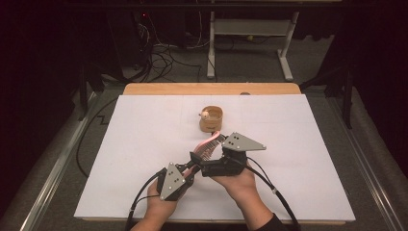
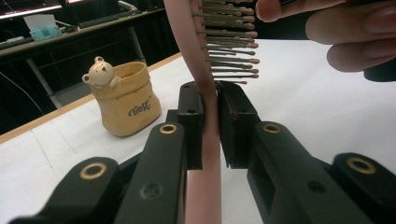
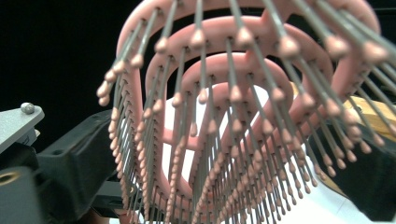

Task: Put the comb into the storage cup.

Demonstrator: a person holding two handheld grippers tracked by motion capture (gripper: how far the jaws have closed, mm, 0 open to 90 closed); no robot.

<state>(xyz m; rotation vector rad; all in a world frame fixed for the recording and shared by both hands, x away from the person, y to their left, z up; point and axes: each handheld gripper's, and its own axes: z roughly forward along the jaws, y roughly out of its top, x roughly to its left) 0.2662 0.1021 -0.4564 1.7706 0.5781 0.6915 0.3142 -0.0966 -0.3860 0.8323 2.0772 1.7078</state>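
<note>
From the high view, the pink hairbrush hangs above the white table, just in front of the tan bear pouch, between the left claw and the right claw. The left gripper view adds what the high view hides: the left claw is clenched on the hairbrush handle, both jaws pressed flat against it, with the bear pouch standing upright behind and to one side, and the person's fingers close to the bristles. The right gripper view looks straight into the hairbrush bristles and looped pink frame; whether the right claw grips it or is released, I cannot tell.
</note>
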